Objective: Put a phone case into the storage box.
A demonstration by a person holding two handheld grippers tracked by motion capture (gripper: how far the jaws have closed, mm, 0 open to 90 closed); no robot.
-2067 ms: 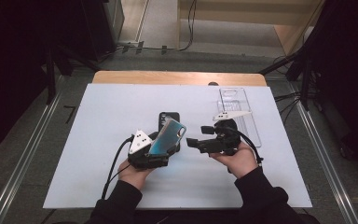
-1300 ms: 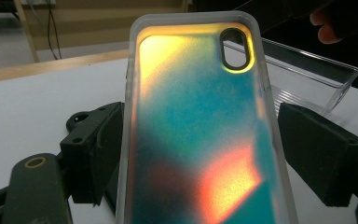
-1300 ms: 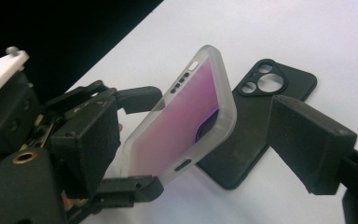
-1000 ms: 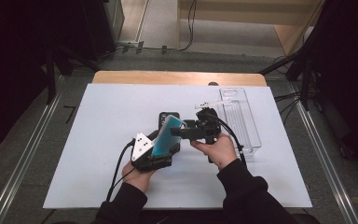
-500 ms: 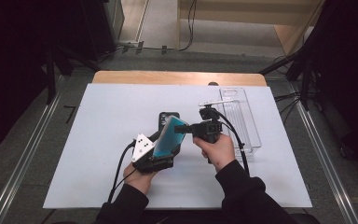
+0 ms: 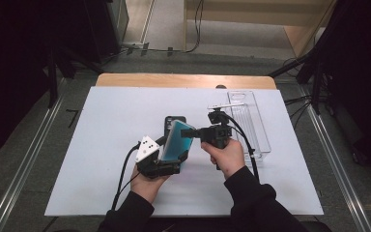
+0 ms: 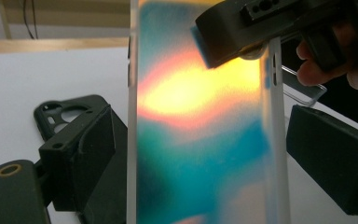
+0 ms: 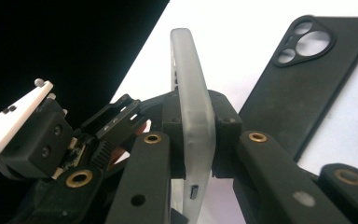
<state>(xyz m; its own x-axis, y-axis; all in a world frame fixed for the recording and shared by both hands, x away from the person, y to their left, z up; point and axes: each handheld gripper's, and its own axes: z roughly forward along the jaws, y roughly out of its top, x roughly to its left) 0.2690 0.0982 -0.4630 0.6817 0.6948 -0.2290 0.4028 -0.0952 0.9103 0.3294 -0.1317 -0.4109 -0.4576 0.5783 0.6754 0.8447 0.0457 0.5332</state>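
Note:
A teal, iridescent phone in a frosted case [image 6: 176,142] stands tilted on edge above the white mat. My left gripper [image 6: 174,152] has it between its jaws from below. Those jaws have just been opening, and in the left gripper view the black pads [image 7: 331,163] stand beside the phone's [image 7: 200,140] long edges. My right gripper [image 6: 193,131] reaches in from the right. Its jaws have just been closing, and its pads press on both faces of the phone's upper edge [image 8: 191,102]. A black phone case [image 6: 174,120] lies flat on the mat behind the phone.
A clear plastic tray [image 6: 249,121] stands at the right on the white mat [image 6: 101,145]. A wooden table edge [image 6: 183,79] runs along the back. Cables trail from both grippers toward the person.
The right hand has moved in from the right to the phone, and its jaws have closed on the phone's upper edge. The left hand has stayed in place.

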